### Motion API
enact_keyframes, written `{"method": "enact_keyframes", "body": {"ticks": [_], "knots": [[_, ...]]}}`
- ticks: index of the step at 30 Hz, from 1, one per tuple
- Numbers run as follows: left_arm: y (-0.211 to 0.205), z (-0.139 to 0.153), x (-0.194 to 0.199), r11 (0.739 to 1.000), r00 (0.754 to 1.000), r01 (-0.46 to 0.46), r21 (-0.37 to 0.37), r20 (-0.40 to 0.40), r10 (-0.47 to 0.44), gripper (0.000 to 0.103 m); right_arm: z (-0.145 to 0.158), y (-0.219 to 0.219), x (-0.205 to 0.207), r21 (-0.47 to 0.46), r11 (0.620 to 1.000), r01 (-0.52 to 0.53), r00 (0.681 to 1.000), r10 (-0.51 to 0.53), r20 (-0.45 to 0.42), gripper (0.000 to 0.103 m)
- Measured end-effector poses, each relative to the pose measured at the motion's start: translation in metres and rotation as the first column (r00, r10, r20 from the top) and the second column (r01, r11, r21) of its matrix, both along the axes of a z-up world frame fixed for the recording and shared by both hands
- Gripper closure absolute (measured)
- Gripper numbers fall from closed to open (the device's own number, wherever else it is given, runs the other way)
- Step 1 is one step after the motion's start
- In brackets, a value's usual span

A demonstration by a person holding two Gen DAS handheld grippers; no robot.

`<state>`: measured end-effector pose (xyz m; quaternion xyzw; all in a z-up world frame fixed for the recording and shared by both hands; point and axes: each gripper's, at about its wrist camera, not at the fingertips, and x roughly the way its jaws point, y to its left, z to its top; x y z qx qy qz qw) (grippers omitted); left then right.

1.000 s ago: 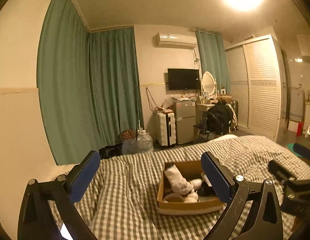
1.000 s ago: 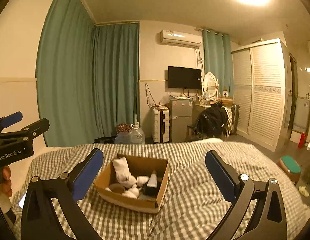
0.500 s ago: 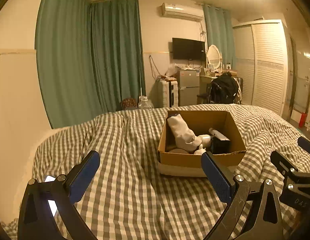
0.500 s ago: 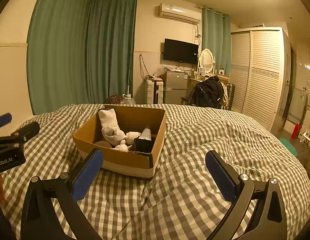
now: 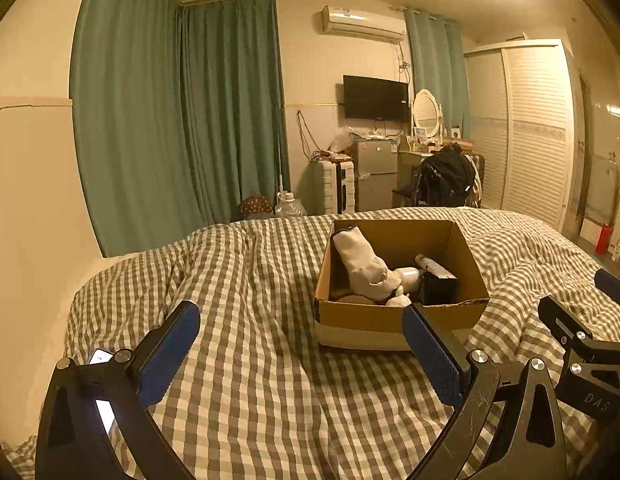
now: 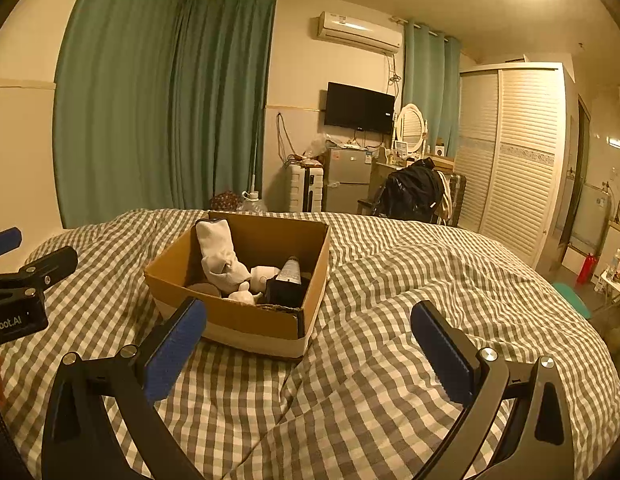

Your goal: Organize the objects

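An open cardboard box (image 5: 373, 316) (image 6: 246, 322) sits on a grey-checked bed. Inside it are a white sock (image 5: 363, 264) (image 6: 220, 254), a small white object (image 6: 264, 274), a tube (image 6: 292, 270) and a black box (image 5: 437, 286) (image 6: 284, 292). My left gripper (image 5: 300, 340) is open and empty, a little short of the box and left of it. My right gripper (image 6: 308, 338) is open and empty, just in front of the box's near right corner. Each gripper shows at the edge of the other's view.
The checked quilt (image 5: 250, 280) is rumpled into folds. A lit phone (image 5: 100, 358) lies on the bed at the near left. Green curtains (image 5: 182, 112), a suitcase (image 5: 335, 192), a small fridge (image 5: 373, 174), a chair with a black bag (image 5: 443, 182) and a wardrobe (image 5: 525, 128) stand beyond the bed.
Both views tilted down and drew nearer the box over the last second, then lifted slightly. The box now sits larger, its contents visible. Both grippers stayed open.
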<state>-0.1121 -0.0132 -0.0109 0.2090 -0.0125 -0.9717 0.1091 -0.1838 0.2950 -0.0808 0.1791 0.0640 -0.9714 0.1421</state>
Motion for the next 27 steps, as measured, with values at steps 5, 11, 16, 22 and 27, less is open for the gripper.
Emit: {"method": "enact_keyframes", "body": {"ticks": [5, 11, 16, 22, 27], "knots": [[0.0013, -0.0020, -0.0015, 1.000, 1.000, 0.000, -0.002, 0.005, 0.000, 0.000, -0.0001, 0.0012, -0.0007, -0.007, 1.000, 0.005, 1.000, -0.005, 0.006, 0.001], [0.0026, -0.0026, -0.0020, 1.000, 1.000, 0.004, -0.003, 0.008, -0.004, 0.000, -0.0010, 0.0041, -0.0029, -0.021, 1.000, 0.013, 1.000, -0.012, 0.018, 0.000], [0.0027, -0.0028, -0.0015, 1.000, 1.000, 0.000, 0.000, 0.007, 0.000, 0.000, -0.0013, 0.0036, -0.0031, -0.017, 1.000, 0.011, 1.000, -0.011, 0.018, 0.001], [0.0027, -0.0028, -0.0012, 1.000, 1.000, 0.001, 0.001, 0.008, -0.001, 0.000, -0.0026, 0.0037, -0.0045, -0.013, 1.000, 0.009, 1.000, -0.009, 0.020, 0.001], [0.0020, -0.0029, -0.0010, 1.000, 1.000, -0.005, 0.003, 0.008, 0.005, 0.000, -0.0035, 0.0034, -0.0050, -0.011, 1.000, 0.008, 1.000, -0.008, 0.023, 0.001]]}}
